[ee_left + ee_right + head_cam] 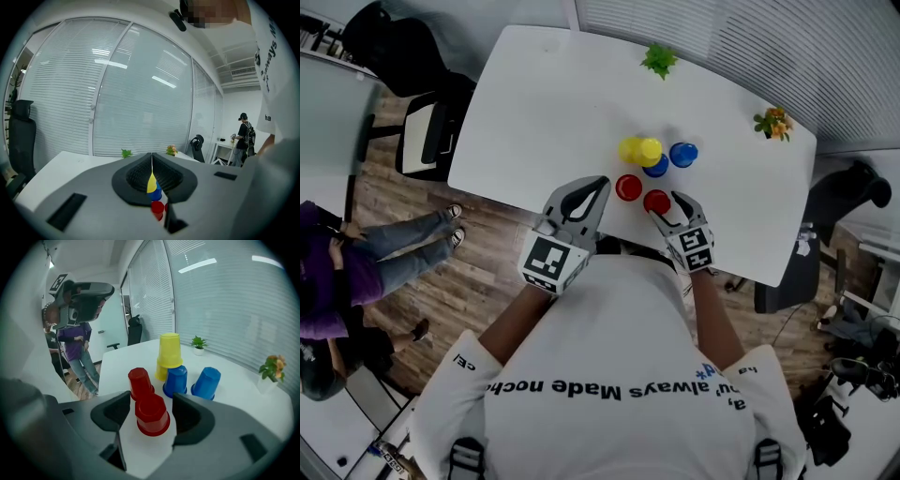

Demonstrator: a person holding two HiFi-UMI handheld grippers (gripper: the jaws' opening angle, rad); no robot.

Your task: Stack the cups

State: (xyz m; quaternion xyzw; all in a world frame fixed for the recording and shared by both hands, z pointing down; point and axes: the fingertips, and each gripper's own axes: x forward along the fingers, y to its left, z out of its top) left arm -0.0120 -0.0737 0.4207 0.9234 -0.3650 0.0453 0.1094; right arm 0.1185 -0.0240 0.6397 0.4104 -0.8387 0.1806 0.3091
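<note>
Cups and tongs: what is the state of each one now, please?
Near red cup: upside down on the table.
Far red cup: upside down.
Inner blue cup: upside down.
Outer blue cup: upside down.
Top yellow cup: upside down, raised on other cups.
Lower yellow cup: mostly hidden.
Left tongs: shut, empty.
Right tongs: open around the near red cup, not gripping.

We see smooth, faintly glossy plastic on the red cup; the tabletop looks white, smooth, matt; the right tool is matt grey plastic with darker pads; wood-plank floor; cloth shirt.
</note>
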